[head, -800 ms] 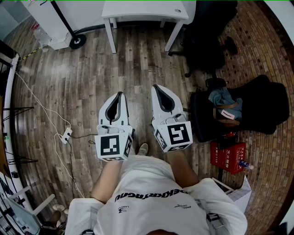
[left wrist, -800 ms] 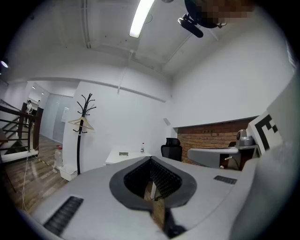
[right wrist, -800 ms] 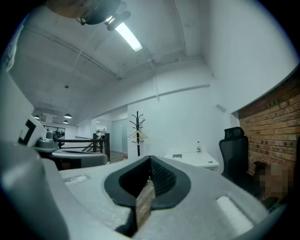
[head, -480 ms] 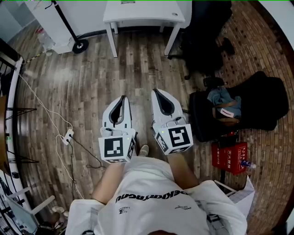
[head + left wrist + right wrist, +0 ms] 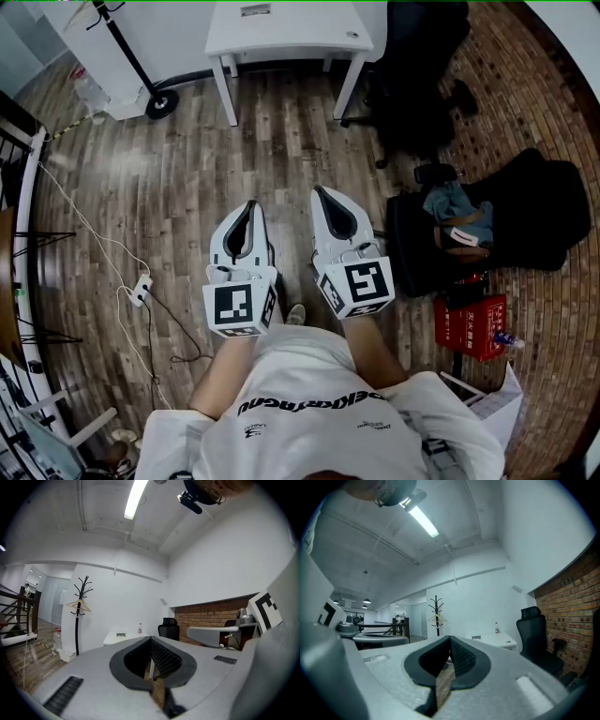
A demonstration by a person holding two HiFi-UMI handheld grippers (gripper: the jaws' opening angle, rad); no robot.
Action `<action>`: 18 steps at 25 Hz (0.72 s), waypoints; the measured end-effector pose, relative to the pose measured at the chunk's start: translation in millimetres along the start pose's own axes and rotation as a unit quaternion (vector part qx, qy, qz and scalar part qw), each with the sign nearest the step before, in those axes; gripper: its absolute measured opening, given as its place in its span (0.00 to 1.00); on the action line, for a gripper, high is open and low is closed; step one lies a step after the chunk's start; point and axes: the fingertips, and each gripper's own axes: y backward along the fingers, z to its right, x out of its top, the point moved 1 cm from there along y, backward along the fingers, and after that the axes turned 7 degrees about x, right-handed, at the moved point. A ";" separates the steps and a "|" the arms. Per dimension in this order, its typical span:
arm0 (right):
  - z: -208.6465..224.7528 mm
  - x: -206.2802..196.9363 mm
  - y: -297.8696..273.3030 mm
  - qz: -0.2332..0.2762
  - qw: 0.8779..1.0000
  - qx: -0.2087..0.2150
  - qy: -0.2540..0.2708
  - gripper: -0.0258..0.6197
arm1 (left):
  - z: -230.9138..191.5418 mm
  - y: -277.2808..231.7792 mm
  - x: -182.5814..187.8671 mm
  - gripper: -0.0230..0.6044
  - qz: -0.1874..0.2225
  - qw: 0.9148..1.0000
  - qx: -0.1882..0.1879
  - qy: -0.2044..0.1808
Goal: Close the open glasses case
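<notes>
Standing over bare wooden floor [image 5: 178,178], both tools are carried level at waist height, side by side and apart, noses aimed at the white table [image 5: 281,39] ahead. This is judged a carrying posture for an approach, not a working one. Left gripper [image 5: 249,204]: jaws brought together at the tips, only the oval hollow behind them left gaping, nothing lodged in it. Right gripper [image 5: 320,191]: the same, tips met, hollow empty; floor planks are seen through both gaps. Glasses case: not found in any view. It is not held, and none is seen on the floor near the feet. If it lies on the table it cannot be made out, since only a small bottle [image 5: 139,628] and a flat item [image 5: 120,634] are glimpsed there, too small to name. Its lid, colour and hinge therefore cannot be described. Closing is judged not yet begun; the table likely has to be reached first.
</notes>
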 end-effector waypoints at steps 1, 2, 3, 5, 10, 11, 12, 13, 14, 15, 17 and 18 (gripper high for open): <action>6.2 -1.2 -8.9 -0.001 1.000 -0.001 -0.002 0.04 | -2.3 -10.9 -0.1 0.03 -0.001 1.000 -0.001 -0.001; 12.5 -2.4 -19.3 -0.003 1.000 -0.003 -0.003 0.04 | -5.6 -22.8 -0.3 0.03 -0.002 1.000 -0.003 -0.001; 18.8 -3.6 -31.0 -0.004 1.000 -0.005 -0.004 0.04 | -10.0 -35.8 -0.6 0.03 -0.004 1.000 -0.005 -0.002; 30.2 -6.1 -56.9 -0.008 1.000 -0.009 -0.006 0.04 | -21.5 -63.1 -0.9 0.03 -0.007 1.000 -0.007 -0.002; 57.9 -0.2 -130.0 -0.016 1.000 -0.016 -0.003 0.04 | -56.3 -139.4 10.0 0.03 -0.013 1.000 -0.018 -0.003; 63.3 2.4 -145.6 -0.017 1.000 -0.019 -0.002 0.04 | -64.6 -155.0 12.9 0.03 -0.015 1.000 -0.020 -0.002; 68.6 5.0 -161.7 -0.018 1.000 -0.022 -0.002 0.04 | -73.1 -170.3 15.9 0.03 -0.017 1.000 -0.023 -0.001; 73.7 7.9 -178.0 -0.019 0.999 -0.026 -0.001 0.04 | -81.4 -185.6 19.0 0.03 -0.018 0.999 -0.027 0.001; 78.8 11.0 -194.4 -0.020 0.999 -0.029 0.000 0.04 | -89.4 -200.9 22.6 0.03 -0.019 0.999 -0.031 0.002; 84.1 14.4 -210.5 -0.020 0.999 -0.033 0.001 0.04 | -96.7 -216.2 26.4 0.03 -0.020 0.999 -0.034 0.002; 95.2 20.6 -239.8 -0.019 0.999 -0.040 0.001 0.04 | -109.0 -245.0 33.2 0.03 -0.021 0.999 -0.041 0.001; 101.0 23.2 -252.5 -0.018 0.999 -0.044 0.001 0.04 | -113.6 -258.1 35.8 0.03 -0.021 0.999 -0.045 0.000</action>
